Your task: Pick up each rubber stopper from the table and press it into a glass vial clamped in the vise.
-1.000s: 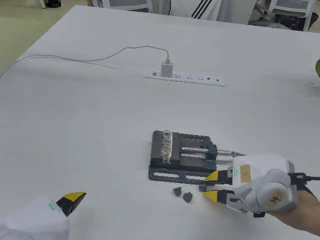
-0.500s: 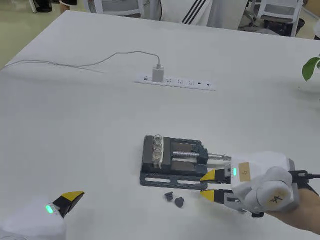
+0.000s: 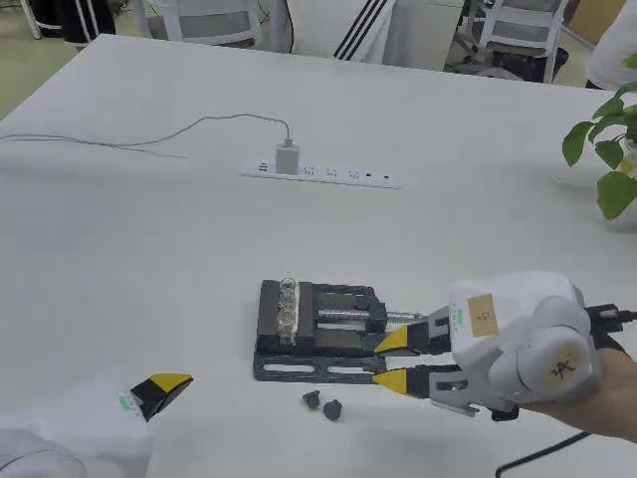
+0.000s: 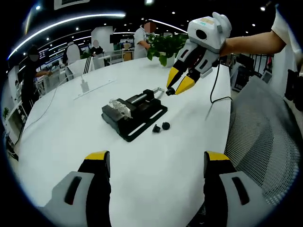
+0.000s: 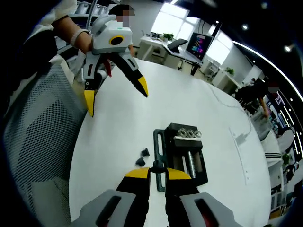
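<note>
while the left tongs (image 4: 157, 163) hang empty with jaws spread wide, well off the left of the vise (image 3: 318, 334) and nearer the person, nothing is in hand. the vise is dark, blocky metal on the smooth white desk (image 3: 149, 249), with a bare threaded screw (image 3: 343, 316). clamped upright at the vise's left end, a short row of clear glass vials (image 3: 288, 304) looks hard and brittle, so pressing down wants care. two stoppers (image 3: 312, 400) lie loose just off the vise's near edge. they are small dark rubber plugs, likely light, slightly squashy and grippy, best pinched across the wider top. by the vise's right end the right tongs (image 3: 386, 362) hover empty, yellow tips a narrow gap apart.
</note>
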A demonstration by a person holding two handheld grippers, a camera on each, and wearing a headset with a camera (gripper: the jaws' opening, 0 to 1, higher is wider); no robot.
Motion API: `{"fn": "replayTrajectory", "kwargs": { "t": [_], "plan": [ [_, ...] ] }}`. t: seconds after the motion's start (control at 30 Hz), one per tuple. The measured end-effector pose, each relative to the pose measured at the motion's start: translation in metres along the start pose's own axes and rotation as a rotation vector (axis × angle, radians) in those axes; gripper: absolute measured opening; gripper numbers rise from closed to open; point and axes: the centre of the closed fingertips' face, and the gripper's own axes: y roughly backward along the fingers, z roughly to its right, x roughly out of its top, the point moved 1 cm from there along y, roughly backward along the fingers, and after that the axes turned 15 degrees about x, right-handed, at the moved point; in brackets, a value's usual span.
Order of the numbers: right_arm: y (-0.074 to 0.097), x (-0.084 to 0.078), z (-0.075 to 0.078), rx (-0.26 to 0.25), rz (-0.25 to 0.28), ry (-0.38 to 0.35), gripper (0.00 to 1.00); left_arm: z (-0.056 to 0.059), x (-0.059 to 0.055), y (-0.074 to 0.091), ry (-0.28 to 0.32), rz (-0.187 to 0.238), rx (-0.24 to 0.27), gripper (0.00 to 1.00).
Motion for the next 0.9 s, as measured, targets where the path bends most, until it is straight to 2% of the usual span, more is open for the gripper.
{"fn": "replayTrajectory", "kwargs": {
  "t": [0.17,0.23,0.43,0.57,0.67,0.8,0.9],
  "plan": [
    [0.005,0.014,-0.006,0.011,-0.002,0.029,0.08,0.002,0.005,-0.006,-0.053,0.003,-0.02,0.72],
    [0.007,0.019,-0.008,0.014,-0.01,0.046,0.08,0.0,0.009,-0.008,-0.072,-0.008,-0.019,0.69],
    [0.011,0.031,-0.014,0.026,-0.021,0.088,0.08,0.003,0.027,-0.013,-0.131,0.021,-0.043,0.57],
    [0.009,0.035,-0.02,0.052,-0.042,0.119,0.08,0.011,0.035,-0.02,-0.235,0.024,-0.08,0.46],
    [0.007,0.035,-0.023,0.07,-0.061,0.128,0.08,0.019,0.042,-0.022,-0.269,0.037,-0.113,0.39],
    [0.003,0.034,-0.028,0.097,-0.074,0.123,0.08,0.03,0.05,-0.026,-0.371,0.053,-0.152,0.33],
    [0.0,0.033,-0.031,0.114,-0.086,0.122,0.08,0.035,0.053,-0.029,-0.412,0.055,-0.17,0.29]
  ]
}}
